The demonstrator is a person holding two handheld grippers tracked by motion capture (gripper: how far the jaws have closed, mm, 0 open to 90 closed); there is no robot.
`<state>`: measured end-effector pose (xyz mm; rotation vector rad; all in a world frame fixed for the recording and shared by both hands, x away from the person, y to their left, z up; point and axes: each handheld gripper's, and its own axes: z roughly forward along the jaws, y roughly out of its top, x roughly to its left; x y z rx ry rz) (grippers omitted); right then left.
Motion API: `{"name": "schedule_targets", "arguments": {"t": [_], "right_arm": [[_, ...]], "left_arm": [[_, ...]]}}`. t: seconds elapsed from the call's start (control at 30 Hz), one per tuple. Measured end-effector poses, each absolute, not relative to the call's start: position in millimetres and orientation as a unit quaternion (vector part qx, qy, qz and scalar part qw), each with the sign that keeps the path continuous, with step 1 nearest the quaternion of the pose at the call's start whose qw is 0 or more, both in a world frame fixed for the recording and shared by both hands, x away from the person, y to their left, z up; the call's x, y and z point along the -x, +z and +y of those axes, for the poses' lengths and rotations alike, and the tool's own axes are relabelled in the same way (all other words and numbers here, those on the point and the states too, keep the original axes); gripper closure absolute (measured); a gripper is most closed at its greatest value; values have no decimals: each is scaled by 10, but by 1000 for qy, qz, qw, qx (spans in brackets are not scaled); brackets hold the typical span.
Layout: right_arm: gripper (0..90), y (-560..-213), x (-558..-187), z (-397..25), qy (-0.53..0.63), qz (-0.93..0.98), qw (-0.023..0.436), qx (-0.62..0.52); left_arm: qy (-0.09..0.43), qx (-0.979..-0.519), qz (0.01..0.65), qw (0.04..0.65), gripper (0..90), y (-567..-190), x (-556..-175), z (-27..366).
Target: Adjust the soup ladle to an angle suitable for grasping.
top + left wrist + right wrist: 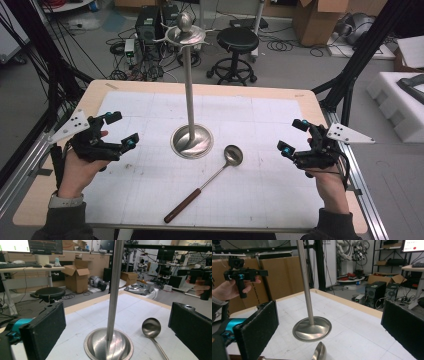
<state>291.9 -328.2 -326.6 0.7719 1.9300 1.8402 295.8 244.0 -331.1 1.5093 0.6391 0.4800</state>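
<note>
A tall steel stand [189, 90] with a round base [192, 142] rises from the middle of the white mat; hooks ring its top [186, 34]. A steel ladle [205, 183] with a brown wooden handle lies on the mat in front of the base, bowl [233, 155] toward the right. My left gripper [121, 130] hovers open at the mat's left side, pointing at the stand [113, 290] and the ladle bowl [151, 327]. My right gripper [293, 136] hovers open at the right side, facing the stand base [312, 329]. Both jaws hold nothing.
The white gridded mat [150, 110] covers a wooden table [60, 175] with metal rails along both sides. Beyond the far edge are a black stool [237, 42], computer cases, cables and cardboard boxes [315, 20]. White foam blocks [395, 100] lie to the right.
</note>
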Motion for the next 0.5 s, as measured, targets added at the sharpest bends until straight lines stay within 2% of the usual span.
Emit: {"name": "schedule_targets", "arguments": {"t": [0.5], "right_arm": [[0, -3285, -2929, -3179, 645, 696, 169, -266]], "left_arm": [[211, -670, 284, 652, 17, -3324, -2968, 2445]]}}
